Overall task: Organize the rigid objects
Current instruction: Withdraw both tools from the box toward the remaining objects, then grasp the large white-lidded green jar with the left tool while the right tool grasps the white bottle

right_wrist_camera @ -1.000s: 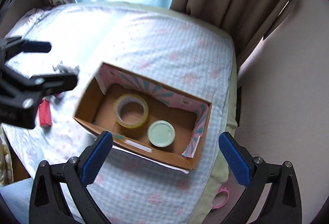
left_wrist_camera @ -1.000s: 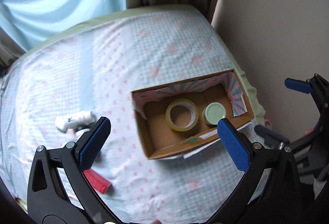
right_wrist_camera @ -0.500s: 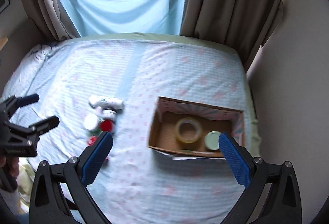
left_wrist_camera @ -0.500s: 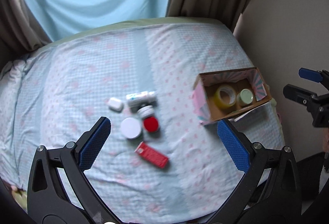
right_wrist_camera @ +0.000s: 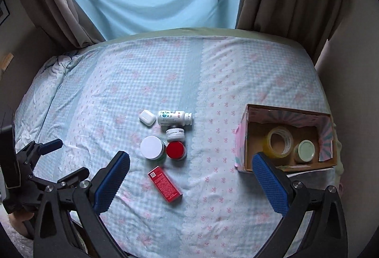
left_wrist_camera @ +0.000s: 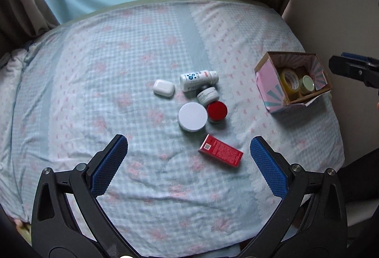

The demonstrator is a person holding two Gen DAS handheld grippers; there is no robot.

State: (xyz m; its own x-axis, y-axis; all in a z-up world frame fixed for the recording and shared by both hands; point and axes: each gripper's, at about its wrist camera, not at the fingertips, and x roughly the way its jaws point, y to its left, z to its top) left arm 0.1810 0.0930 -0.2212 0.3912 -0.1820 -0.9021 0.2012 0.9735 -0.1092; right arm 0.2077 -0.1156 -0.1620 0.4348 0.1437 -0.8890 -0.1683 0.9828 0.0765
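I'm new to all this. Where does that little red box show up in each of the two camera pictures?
Left wrist view: the red box lies low and centre-right on the bedspread, nearest the camera in the cluster.
Right wrist view: the red box lies low and left of centre, again nearest.
Shared landmark: the red-lidded jar, just beyond the box in both.

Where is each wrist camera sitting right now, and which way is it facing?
Left wrist: above the bed's near edge, aimed at the loose items by the red box; its open left gripper frames them, right gripper at the edge.
Right wrist: further right, facing the cardboard box; open right gripper, left gripper beside.
Shared: both show items and box.
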